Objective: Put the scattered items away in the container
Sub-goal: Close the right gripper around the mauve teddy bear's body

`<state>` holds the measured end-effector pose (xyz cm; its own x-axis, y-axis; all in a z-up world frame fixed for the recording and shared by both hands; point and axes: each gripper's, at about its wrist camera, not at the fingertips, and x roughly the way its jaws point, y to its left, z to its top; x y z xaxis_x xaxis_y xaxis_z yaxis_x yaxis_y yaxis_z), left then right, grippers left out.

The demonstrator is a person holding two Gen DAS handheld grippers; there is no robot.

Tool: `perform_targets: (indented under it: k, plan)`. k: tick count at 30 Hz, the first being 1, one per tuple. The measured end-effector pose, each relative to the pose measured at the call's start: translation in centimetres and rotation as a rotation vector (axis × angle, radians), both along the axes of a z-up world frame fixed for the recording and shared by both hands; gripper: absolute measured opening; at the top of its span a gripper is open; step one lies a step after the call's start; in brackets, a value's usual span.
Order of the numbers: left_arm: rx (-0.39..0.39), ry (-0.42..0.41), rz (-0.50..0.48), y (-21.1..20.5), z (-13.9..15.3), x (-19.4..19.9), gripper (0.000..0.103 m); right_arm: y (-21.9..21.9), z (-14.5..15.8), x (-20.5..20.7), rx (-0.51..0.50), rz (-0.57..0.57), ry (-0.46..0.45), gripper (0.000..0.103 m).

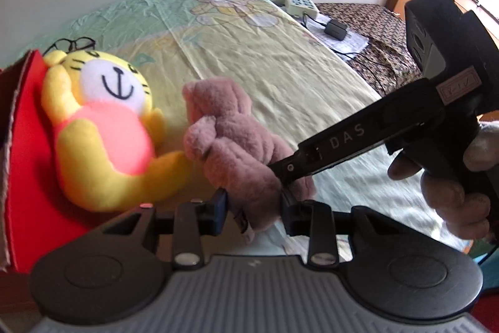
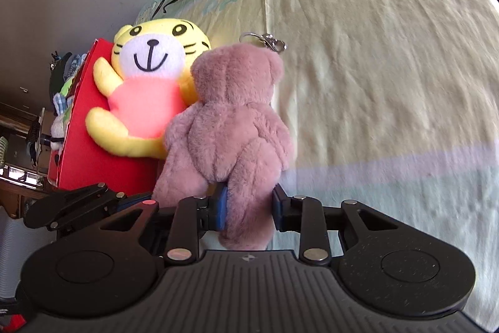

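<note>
A pink-brown teddy bear (image 1: 237, 139) with a metal keyring (image 2: 265, 39) on its head leans against a yellow tiger plush (image 1: 103, 127) in a pink shirt. The tiger lies on the red cardboard box (image 1: 31, 177). My left gripper (image 1: 255, 208) is shut on the bear's lower body, with plush and a fabric tag squeezed between the pads. My right gripper (image 2: 249, 205) is shut on one of the bear's legs (image 2: 249, 208). In the left wrist view it reaches in from the right, held by a hand (image 1: 452, 186), and its tip (image 1: 288, 170) sinks into the bear's fur.
All of this rests on a bed with a pale green and yellow cartoon-print sheet (image 1: 280, 67). A pair of black glasses (image 1: 75, 43) lies by the wall behind the tiger. At the far end sit a keypad device (image 1: 299, 3), a black adapter (image 1: 335, 28) and cables on a patterned cloth.
</note>
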<state>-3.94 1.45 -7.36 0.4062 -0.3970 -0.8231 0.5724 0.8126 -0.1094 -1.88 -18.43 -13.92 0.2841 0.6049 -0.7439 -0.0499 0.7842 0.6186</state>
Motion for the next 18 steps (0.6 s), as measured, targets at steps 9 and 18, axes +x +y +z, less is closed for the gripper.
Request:
perform_targets:
  k: [9, 18]
  plan:
    - [0.01, 0.108, -0.059, 0.7, -1.9, -3.5, 0.04, 0.2, 0.8, -3.1, -0.037, 0.063, 0.0, 0.036]
    - [-0.086, 0.083, 0.033, 1.1, -1.1, -0.8, 0.082, -1.2, 2.2, -0.7, -0.014, -0.071, -0.104, 0.059]
